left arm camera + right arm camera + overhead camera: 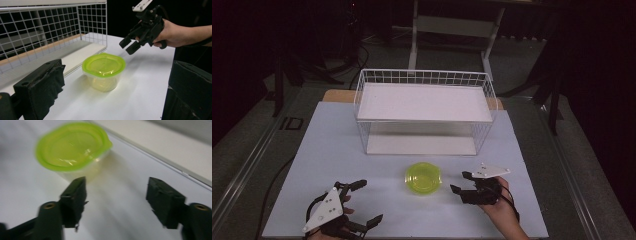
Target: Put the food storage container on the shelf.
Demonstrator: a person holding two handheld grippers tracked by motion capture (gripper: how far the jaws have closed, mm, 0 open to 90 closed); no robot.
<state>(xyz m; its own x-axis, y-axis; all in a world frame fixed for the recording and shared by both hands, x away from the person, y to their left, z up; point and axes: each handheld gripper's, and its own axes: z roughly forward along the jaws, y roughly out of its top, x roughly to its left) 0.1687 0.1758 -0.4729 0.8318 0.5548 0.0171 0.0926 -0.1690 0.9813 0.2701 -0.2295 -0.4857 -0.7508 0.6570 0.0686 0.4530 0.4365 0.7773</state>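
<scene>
Just in front of the white wire-mesh basket rack (424, 107) with its two flat white shelves, a small clear plastic tub with a lime-green snap-on lid (423, 178) stands upright on the pale, matte white desk (327, 150), lid on and nothing touching it. Right of the tub, the right gripper (460, 182), held in a hand, hangs just clear of it above the desk, its black jaws spread wide with only bare desk between them; its own view is blurred. Left of the tub and nearer the person, the left gripper (364, 201) sits low over the desk with its jaws also spread wide and holding nothing. The desk top is otherwise bare; a strip of wooden board shows at its far edge behind the rack. Beyond the rack the room is dim: grey floor, dark stand legs and cables to the left, and the white legs of a frame farther back.
</scene>
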